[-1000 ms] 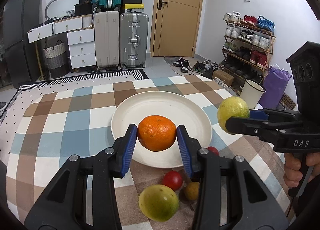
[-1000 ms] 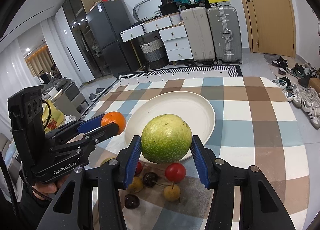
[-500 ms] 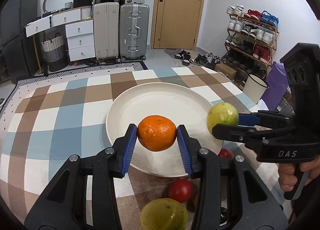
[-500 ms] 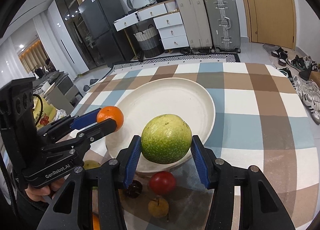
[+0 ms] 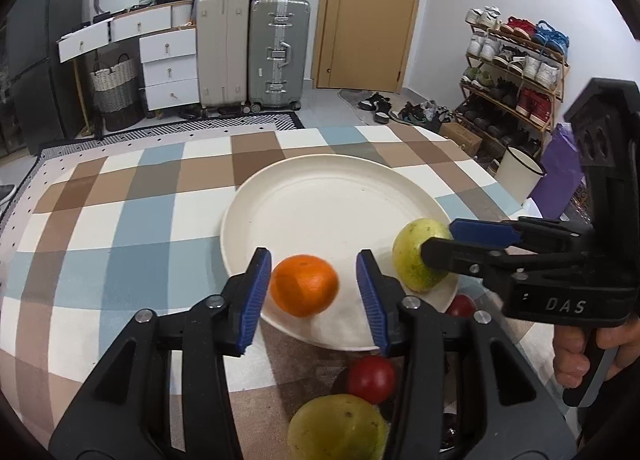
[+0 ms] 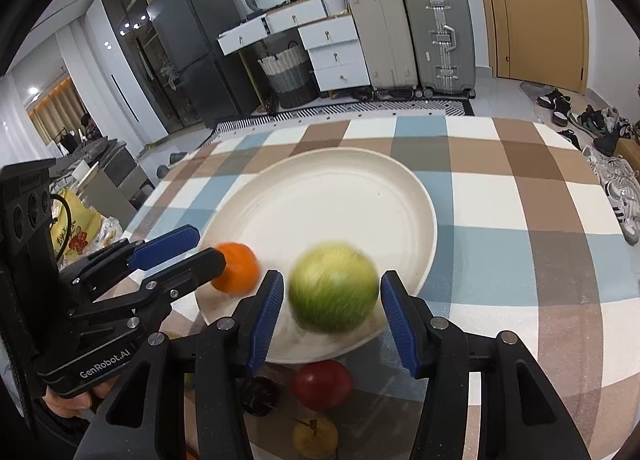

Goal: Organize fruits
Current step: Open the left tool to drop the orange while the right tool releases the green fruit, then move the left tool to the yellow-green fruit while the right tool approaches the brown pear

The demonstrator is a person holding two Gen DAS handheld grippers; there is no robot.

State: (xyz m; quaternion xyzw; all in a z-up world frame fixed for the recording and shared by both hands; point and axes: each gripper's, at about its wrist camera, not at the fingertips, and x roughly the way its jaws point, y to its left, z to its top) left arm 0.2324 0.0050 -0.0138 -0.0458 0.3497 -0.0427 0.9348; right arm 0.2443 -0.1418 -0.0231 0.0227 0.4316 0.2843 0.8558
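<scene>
A checked cloth [image 5: 120, 228] in brown, blue and cream squares covers the table and fills the middle of both views. A wide cream plate [image 5: 320, 196] lies on it at the centre of each frame. Behind the table, across the top of the left wrist view, stand two upright suitcases [image 5: 276, 52], a white drawer unit [image 5: 168, 68] with a woven basket [image 5: 116, 84] beside it at upper left, a tan door [image 5: 368, 12] at top centre and a loaded shoe rack [image 5: 516, 68] at upper right. The right wrist view adds a dark refrigerator [image 6: 192, 44] at upper left.

In the left wrist view the left gripper [image 5: 314, 294] fills the lower centre, and its blue pads are drawing apart. The orange [image 5: 304, 285] sits between them on the plate's near rim, with a clear gap on the right side and only a sliver on the left, so nothing presses it.

In the right wrist view the right gripper [image 6: 332, 314] occupies the lower centre. The green fruit [image 6: 334, 286], blurred, lies between its pads over the plate's near edge, with space visible on both sides; the jaws stand open around it.

Below the plate, toward the bottom of the frames, a red fruit [image 5: 371, 378] and a yellow-green fruit [image 5: 338, 430] rest on the cloth, with a dark fruit [image 6: 260, 396] and a small yellow one [image 6: 314, 438] close by.
</scene>
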